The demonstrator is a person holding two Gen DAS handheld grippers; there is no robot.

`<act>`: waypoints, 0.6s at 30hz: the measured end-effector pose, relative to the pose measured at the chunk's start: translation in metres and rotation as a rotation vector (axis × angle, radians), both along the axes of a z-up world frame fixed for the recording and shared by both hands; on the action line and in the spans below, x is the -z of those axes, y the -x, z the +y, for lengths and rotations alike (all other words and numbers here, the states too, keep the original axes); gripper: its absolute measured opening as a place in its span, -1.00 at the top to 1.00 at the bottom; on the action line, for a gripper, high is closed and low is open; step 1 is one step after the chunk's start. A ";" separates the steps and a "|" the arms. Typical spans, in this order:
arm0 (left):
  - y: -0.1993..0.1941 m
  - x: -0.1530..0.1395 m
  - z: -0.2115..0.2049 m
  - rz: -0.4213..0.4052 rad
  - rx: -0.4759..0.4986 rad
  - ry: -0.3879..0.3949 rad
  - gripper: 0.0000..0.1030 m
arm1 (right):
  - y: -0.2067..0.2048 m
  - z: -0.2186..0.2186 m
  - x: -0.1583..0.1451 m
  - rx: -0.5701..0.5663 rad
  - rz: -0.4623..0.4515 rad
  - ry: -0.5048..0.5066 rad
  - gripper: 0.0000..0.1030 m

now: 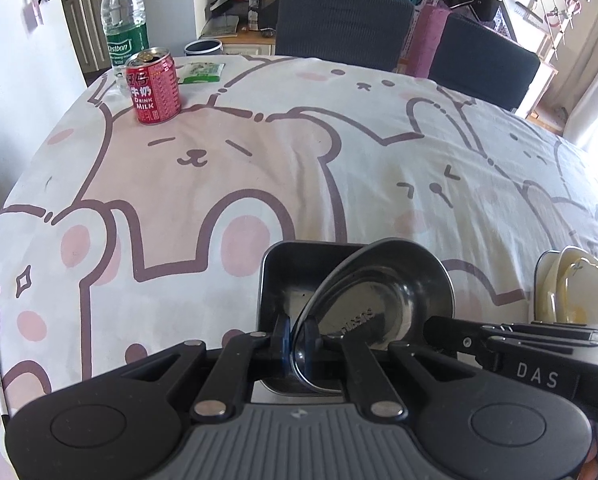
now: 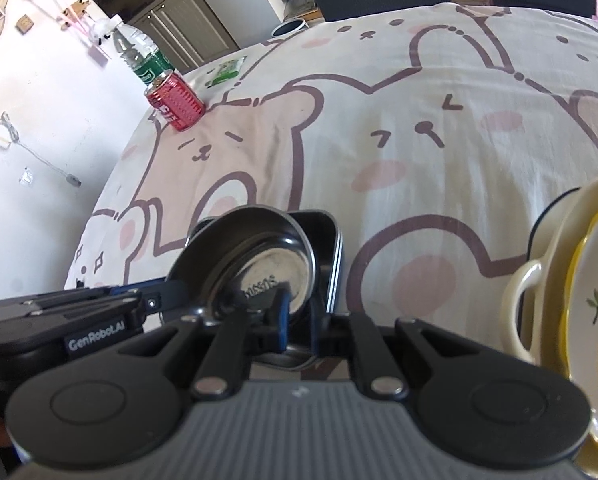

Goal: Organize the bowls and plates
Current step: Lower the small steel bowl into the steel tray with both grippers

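A red milk can (image 1: 153,87) stands just before a water bottle (image 1: 123,16) on the bear-print tablecloth (image 1: 227,168).

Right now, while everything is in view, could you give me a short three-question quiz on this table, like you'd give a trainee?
1. True or false: the red can lies on its side.
2. The round metal bowl leans tilted in:
A. a square metal tray
B. a wicker basket
C. a sink
3. What is the left gripper pinching?

Key:
1. False. It stands upright.
2. A
3. The bowl's rim
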State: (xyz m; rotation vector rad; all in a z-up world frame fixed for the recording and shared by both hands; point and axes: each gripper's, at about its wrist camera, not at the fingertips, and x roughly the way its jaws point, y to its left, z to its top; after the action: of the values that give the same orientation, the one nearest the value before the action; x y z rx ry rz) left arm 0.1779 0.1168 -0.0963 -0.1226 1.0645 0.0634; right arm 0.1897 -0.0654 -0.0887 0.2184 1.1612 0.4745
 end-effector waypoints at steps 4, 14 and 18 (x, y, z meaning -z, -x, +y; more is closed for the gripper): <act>-0.002 0.005 0.001 0.021 0.006 -0.010 0.87 | -0.002 0.003 0.003 -0.007 0.011 0.005 0.75; -0.006 0.013 0.001 0.044 0.017 -0.021 0.87 | -0.004 0.004 0.006 -0.010 0.022 0.005 0.75; -0.008 0.015 0.001 0.050 0.015 -0.027 0.87 | -0.004 0.005 0.006 -0.015 0.016 0.009 0.74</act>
State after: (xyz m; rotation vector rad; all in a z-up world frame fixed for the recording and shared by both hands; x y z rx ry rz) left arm 0.1862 0.1177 -0.1109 -0.0889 1.1138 0.0682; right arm 0.1937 -0.0606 -0.0949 0.2057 1.1814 0.4814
